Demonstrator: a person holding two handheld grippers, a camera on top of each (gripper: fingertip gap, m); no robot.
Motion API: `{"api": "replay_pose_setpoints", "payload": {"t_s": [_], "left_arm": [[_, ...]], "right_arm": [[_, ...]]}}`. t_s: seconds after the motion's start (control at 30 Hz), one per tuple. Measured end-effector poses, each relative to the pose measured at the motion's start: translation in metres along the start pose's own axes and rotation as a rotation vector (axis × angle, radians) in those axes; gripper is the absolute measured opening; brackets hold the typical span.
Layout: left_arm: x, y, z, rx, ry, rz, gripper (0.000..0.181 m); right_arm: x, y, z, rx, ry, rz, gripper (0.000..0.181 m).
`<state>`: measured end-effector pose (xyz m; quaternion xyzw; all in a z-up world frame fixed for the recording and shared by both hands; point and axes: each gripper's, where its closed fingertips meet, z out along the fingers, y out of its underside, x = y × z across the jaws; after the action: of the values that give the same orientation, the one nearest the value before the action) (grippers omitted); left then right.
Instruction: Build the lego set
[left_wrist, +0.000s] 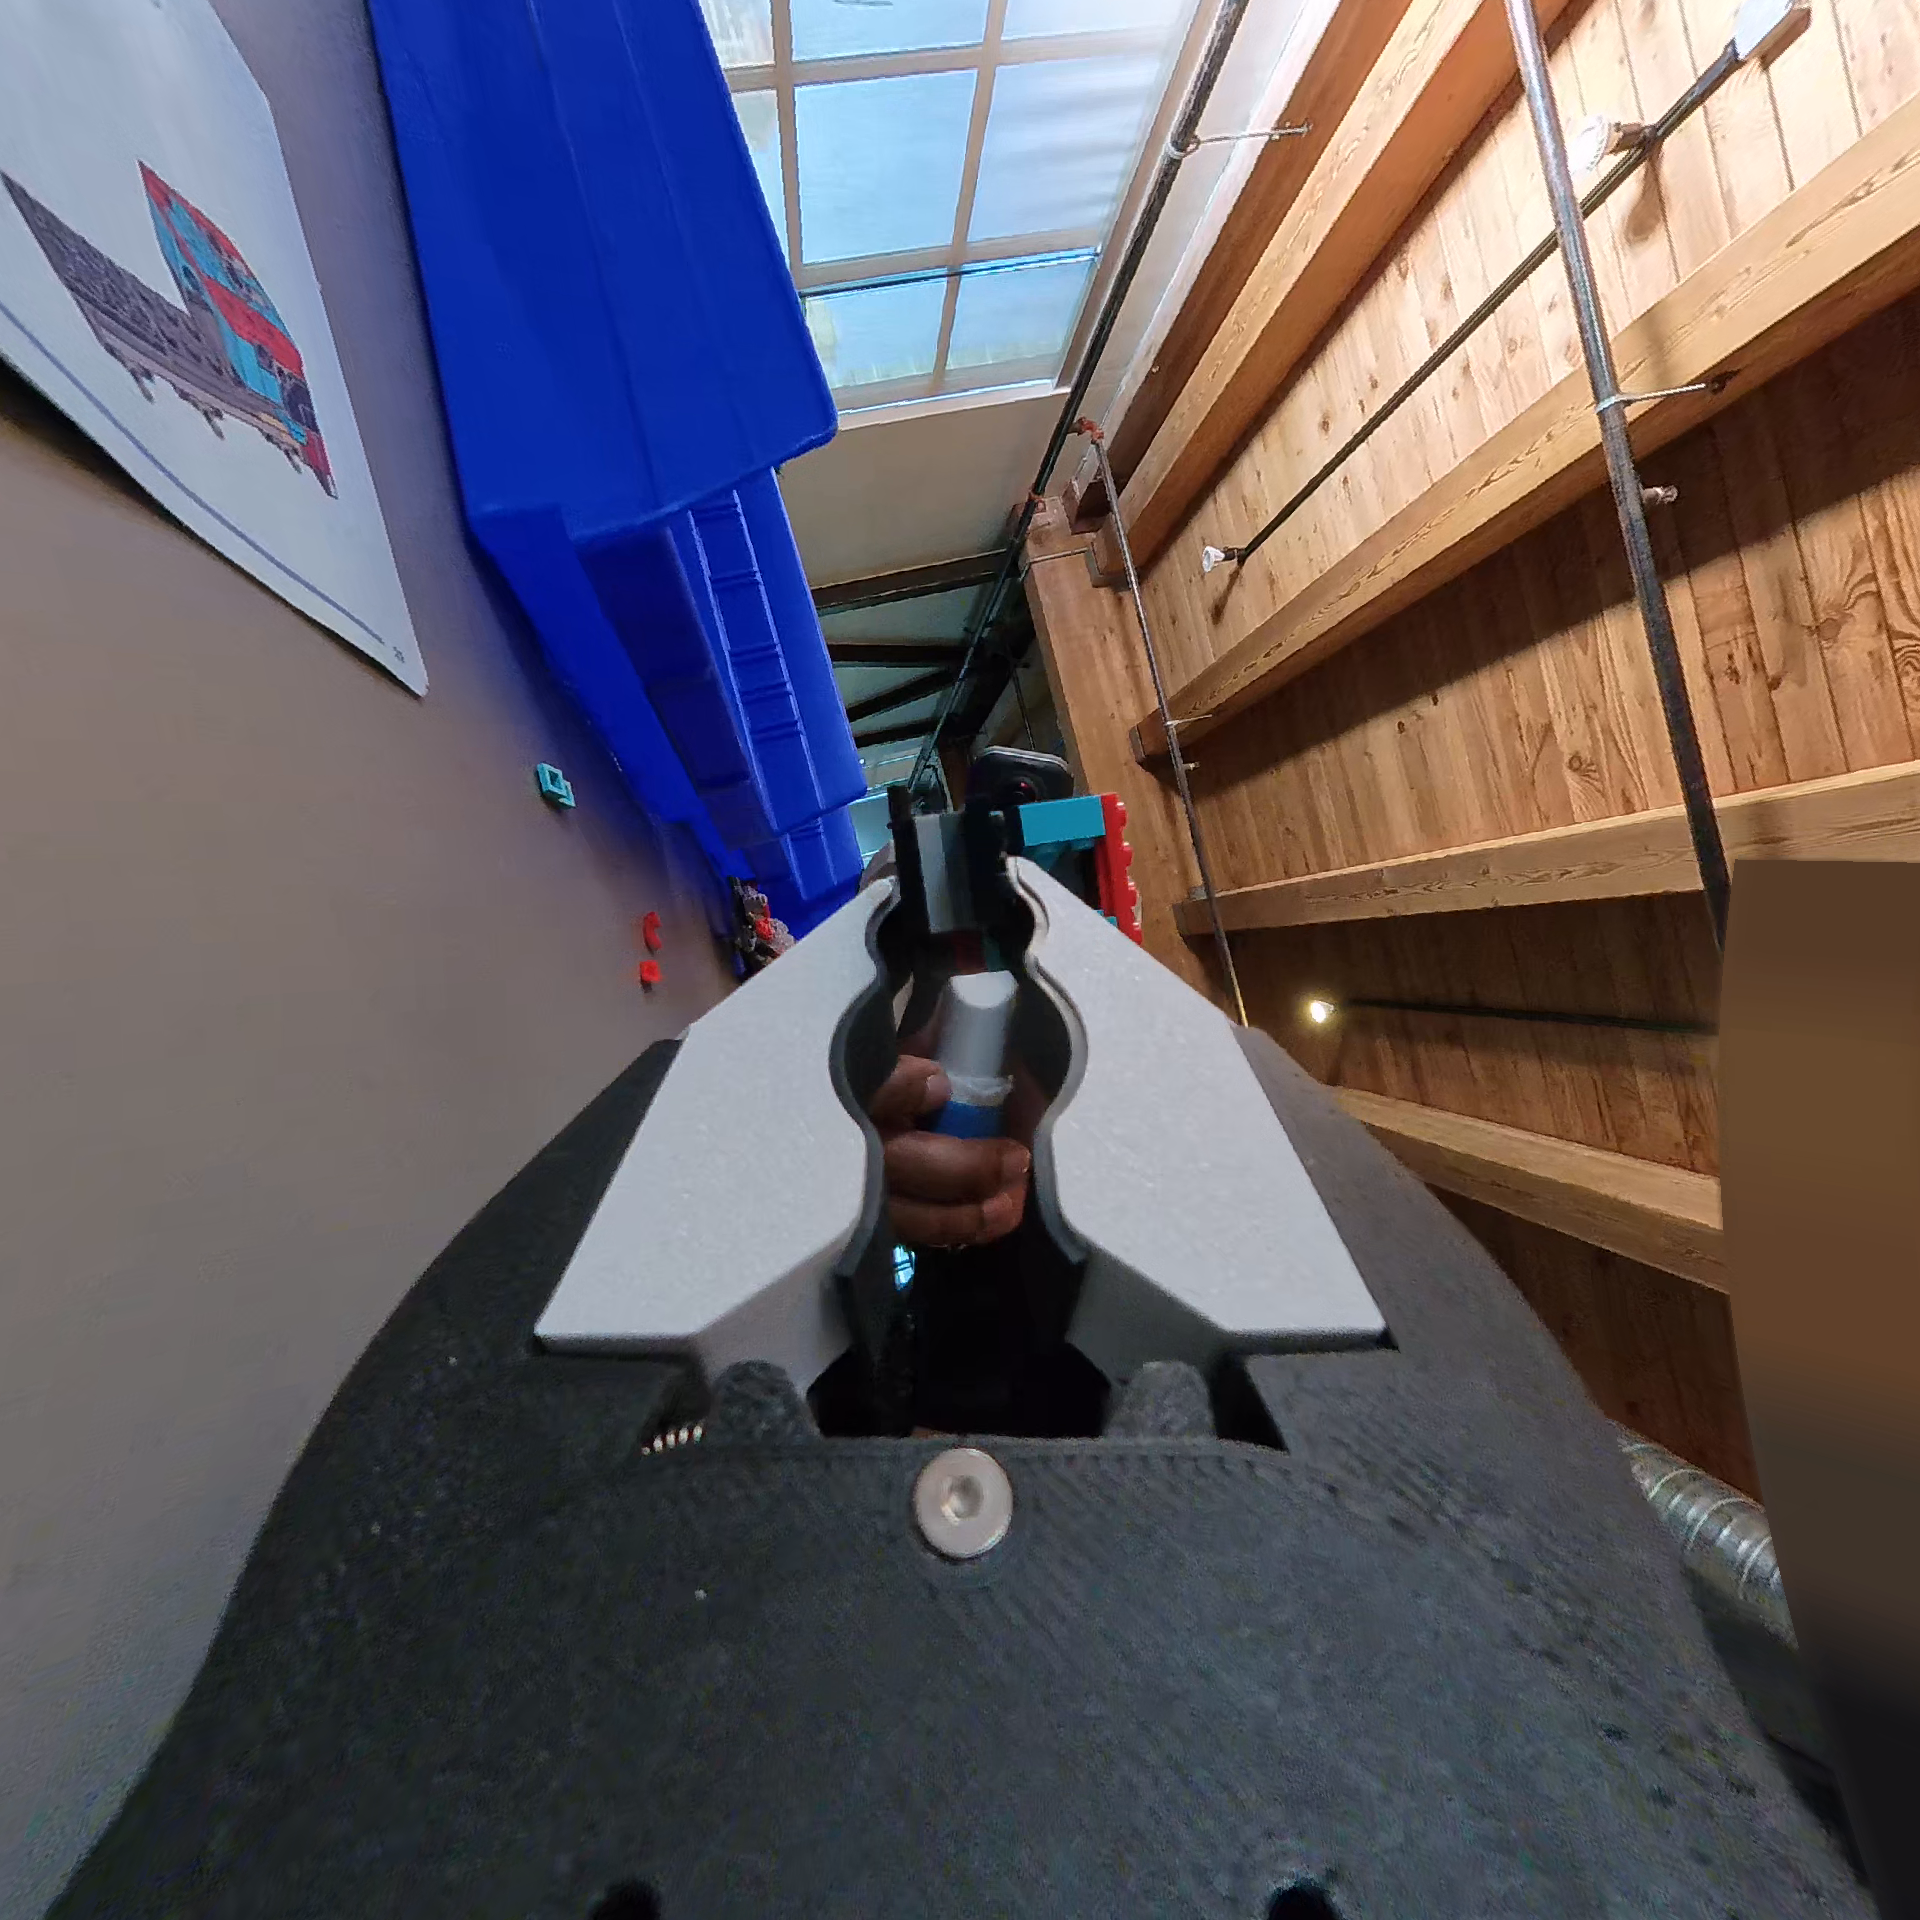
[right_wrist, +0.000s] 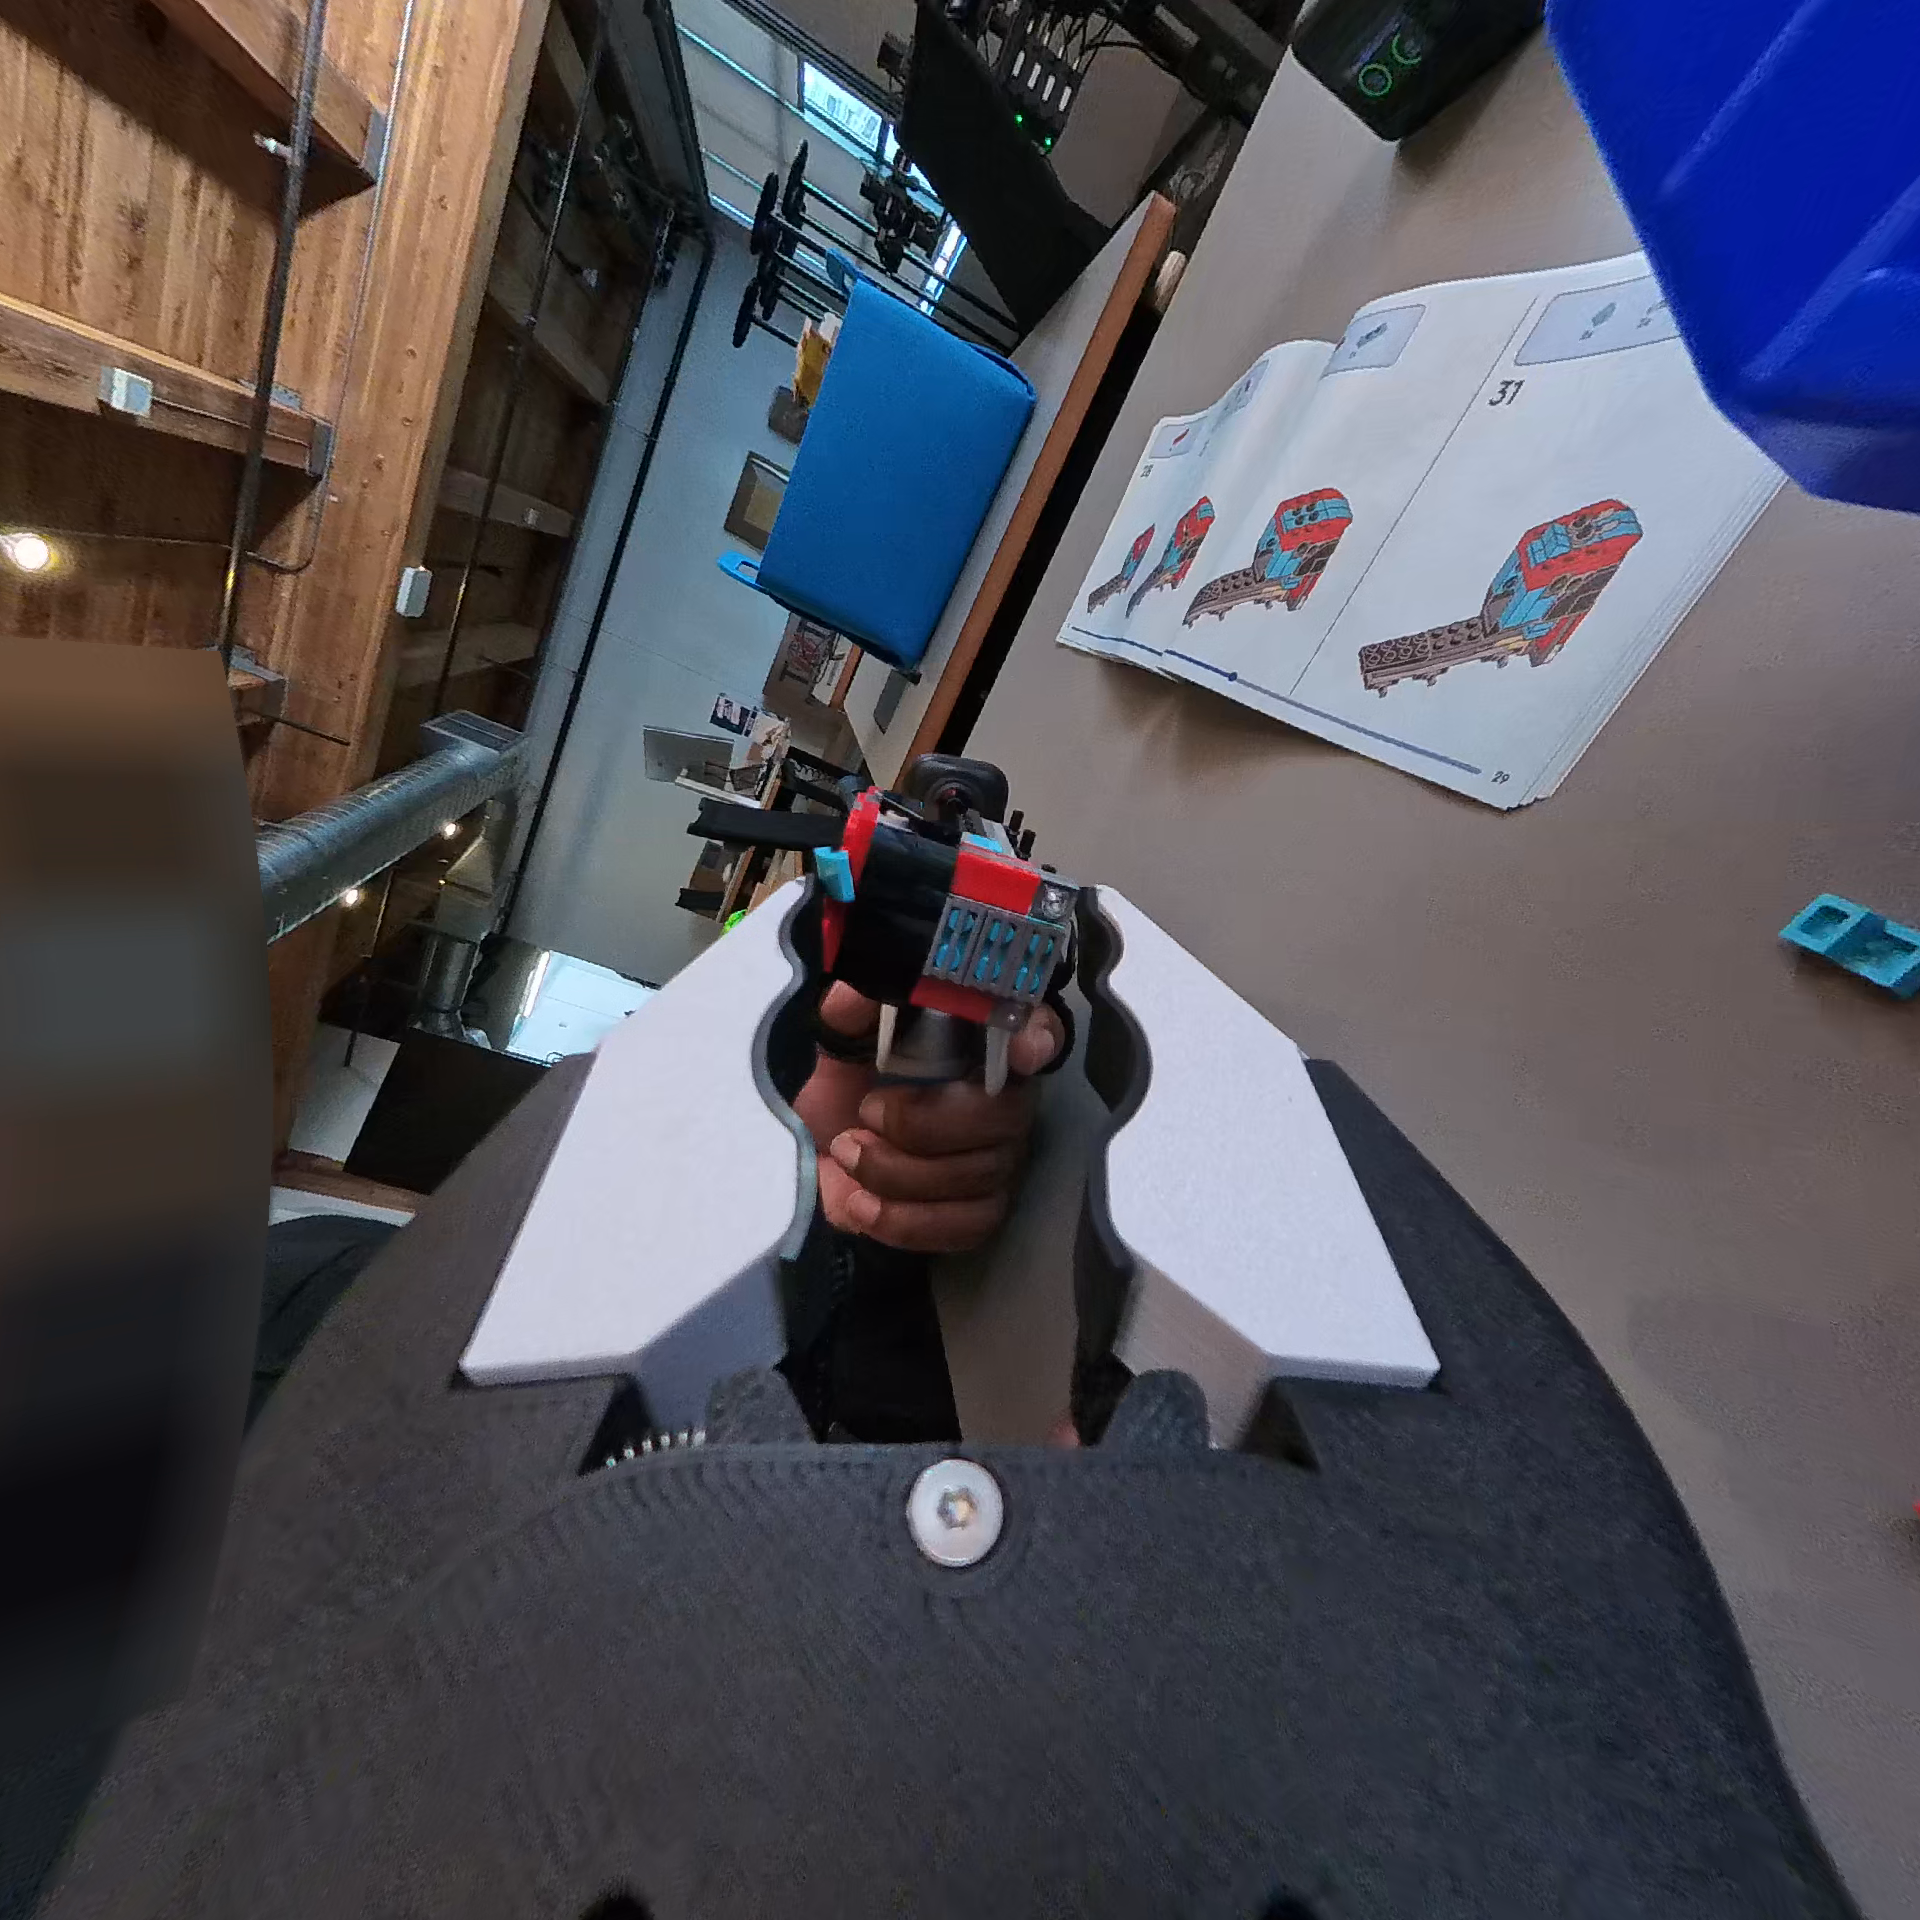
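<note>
1. We see both hand-held grippers raised off the counter (right_wrist: 1455, 1039) and facing each other, each clamped on an end of the same lego model.
2. In the left wrist view, the left hand-held gripper (left_wrist: 956, 894) has its fingers closed on the grey and black end of the lego model (left_wrist: 961, 868); teal and red bricks stick out to the right of it.
3. In the right wrist view, the right hand-held gripper (right_wrist: 951, 935) pinches the red, black and grey-blue end of the model.
4. Behind each grip we see the person's hand (right_wrist: 925, 1153) on the other tool's handle.
5. An open instruction booklet (right_wrist: 1455, 582) lies flat on the counter beside blue bins (left_wrist: 623, 343).
6. A loose teal brick (right_wrist: 1855, 943) and 2 small red pieces (left_wrist: 649, 945) rest on the counter, well apart from the model.
</note>
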<state>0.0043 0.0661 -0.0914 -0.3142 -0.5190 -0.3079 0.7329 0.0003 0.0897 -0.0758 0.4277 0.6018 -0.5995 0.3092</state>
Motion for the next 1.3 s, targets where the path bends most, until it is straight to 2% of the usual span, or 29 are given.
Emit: {"api": "replay_pose_setpoints", "payload": {"t_s": [0.53, 0.63, 0.73, 1.3], "left_arm": [[0.006, 0.002, 0.001, -0.01, 0.026, 0.02, 0.016], [0.009, 0.003, 0.001, -0.016, 0.035, 0.029, 0.015], [0.01, 0.004, 0.001, -0.018, 0.036, 0.039, 0.015], [0.022, 0.004, 0.001, -0.029, 0.055, 0.174, 0.016]], "right_arm": [[-0.009, -0.001, 0.0, 0.013, -0.019, -0.004, 0.058], [-0.009, 0.0, 0.001, 0.008, -0.025, 0.001, 0.057], [-0.011, 0.001, 0.001, 0.007, -0.039, 0.0, 0.049], [-0.024, 0.0, 0.001, 0.047, -0.098, 0.038, 0.049]]}}
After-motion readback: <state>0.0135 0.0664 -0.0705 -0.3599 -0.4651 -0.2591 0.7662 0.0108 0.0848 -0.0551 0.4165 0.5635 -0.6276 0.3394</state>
